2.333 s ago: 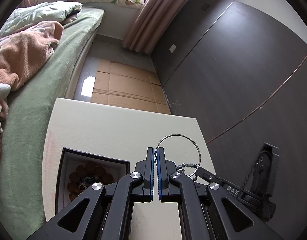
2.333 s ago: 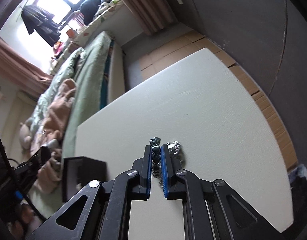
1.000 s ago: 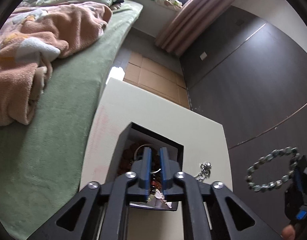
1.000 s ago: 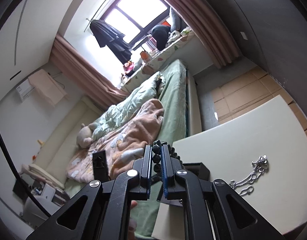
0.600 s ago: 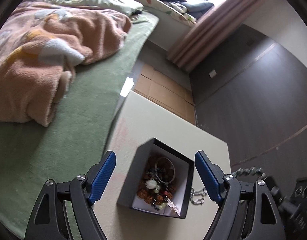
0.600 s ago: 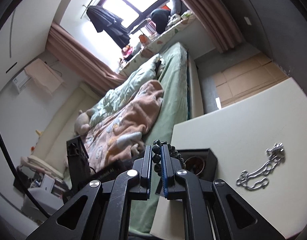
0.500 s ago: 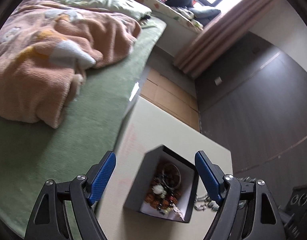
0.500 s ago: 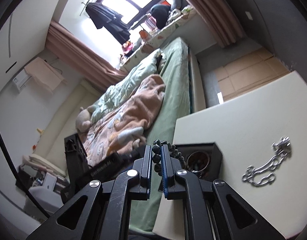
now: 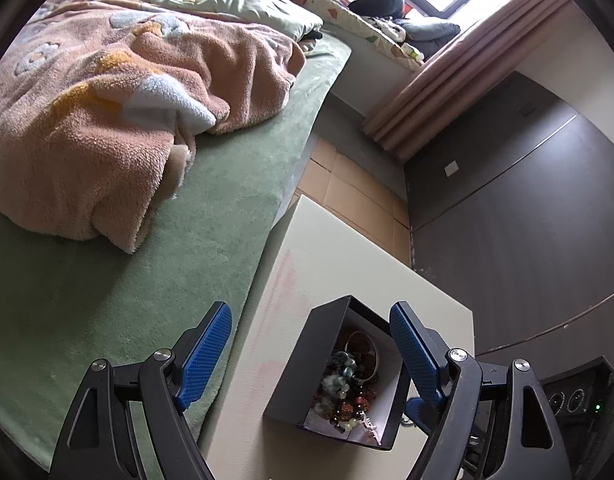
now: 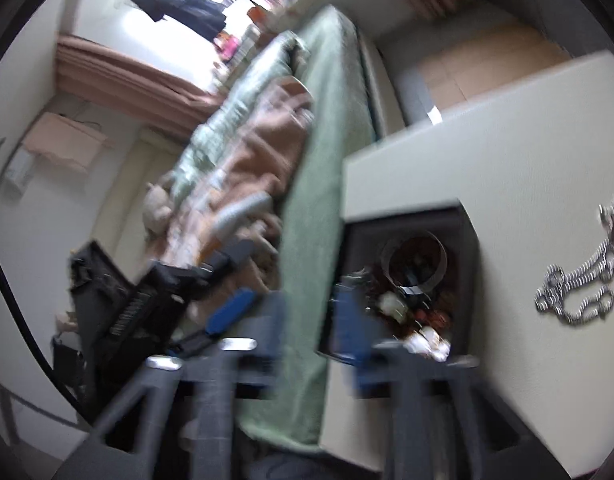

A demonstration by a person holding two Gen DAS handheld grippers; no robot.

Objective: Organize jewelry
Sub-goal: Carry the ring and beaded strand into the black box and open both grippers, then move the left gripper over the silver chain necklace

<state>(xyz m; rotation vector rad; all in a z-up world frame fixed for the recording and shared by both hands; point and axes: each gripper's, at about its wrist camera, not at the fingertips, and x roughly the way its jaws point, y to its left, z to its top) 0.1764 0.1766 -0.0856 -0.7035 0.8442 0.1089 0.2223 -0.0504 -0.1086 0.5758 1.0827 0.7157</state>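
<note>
Silver chain lies on the worktop at three o'clock of your right gripper; its empty jaws are opening. Left gripper stands released, farther.

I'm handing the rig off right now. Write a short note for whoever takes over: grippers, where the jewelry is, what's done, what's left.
Left gripper: open, empty, jaws standing wide above the black box.
Right gripper: jaws opening over the box's near edge, nothing visible between them; that view is blurred.
Black box sits on the white table beside the bed, open, holding a heap of jewelry: a green bead bracelet on top, a thin hoop, brown and dark beads.
Done: those pieces are in the box.
Left: the silver chain lies on the table beside the box and needs to go in.
</note>
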